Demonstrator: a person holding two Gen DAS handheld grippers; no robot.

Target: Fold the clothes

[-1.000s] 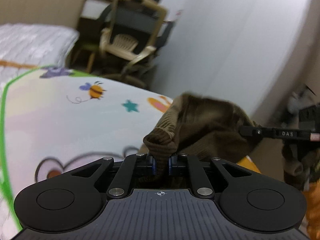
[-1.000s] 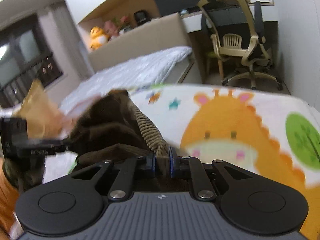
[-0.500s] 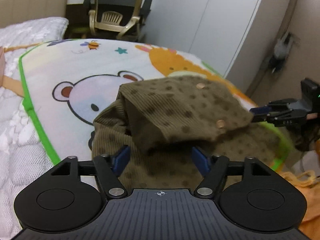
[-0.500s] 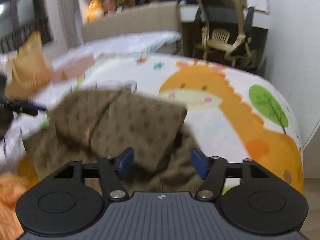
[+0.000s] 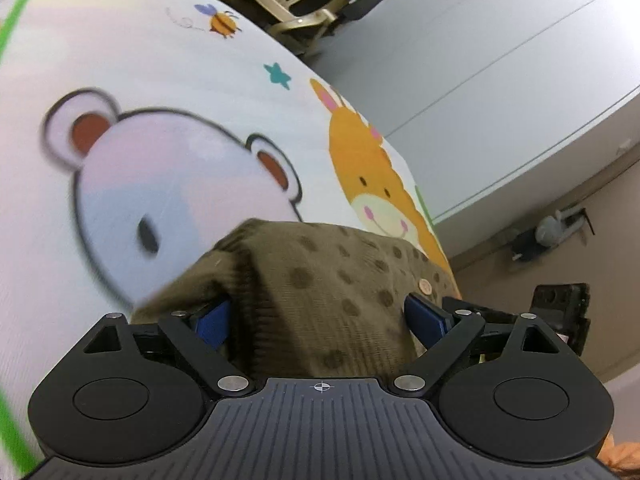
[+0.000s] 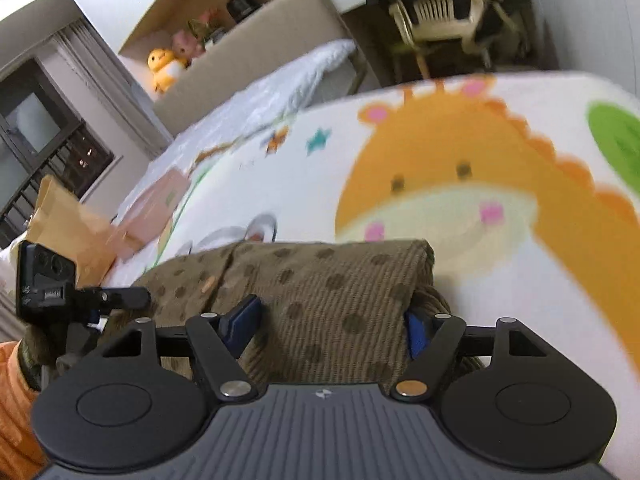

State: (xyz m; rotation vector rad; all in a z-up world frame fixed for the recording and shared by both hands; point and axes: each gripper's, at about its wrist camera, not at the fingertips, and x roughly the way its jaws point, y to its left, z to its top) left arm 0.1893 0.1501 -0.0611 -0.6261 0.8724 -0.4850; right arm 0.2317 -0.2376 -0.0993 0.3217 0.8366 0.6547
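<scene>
Moved: a second ago both grippers were pinching the brown garment up in the air; now it's down on the mat and both have let go.
Garment: the brown dotted corduroy piece (image 5: 320, 280) lies folded over itself, right in front of both grippers, a small tan button (image 5: 425, 287) showing on top.
Left gripper (image 5: 320, 316): spread wide, blue pads (image 5: 212, 320) either side of the fold, nothing clamped.
Right gripper (image 6: 332, 324): same deal, wide apart, straddling the rolled edge; looks like fabric brushes the pads, kinda blurry though.
Mat (image 5: 168, 128): cartoon bear and giraffe print, stretches ahead beyond the garment.
Chair (image 6: 436, 12): far ahead, past the mat.
</scene>
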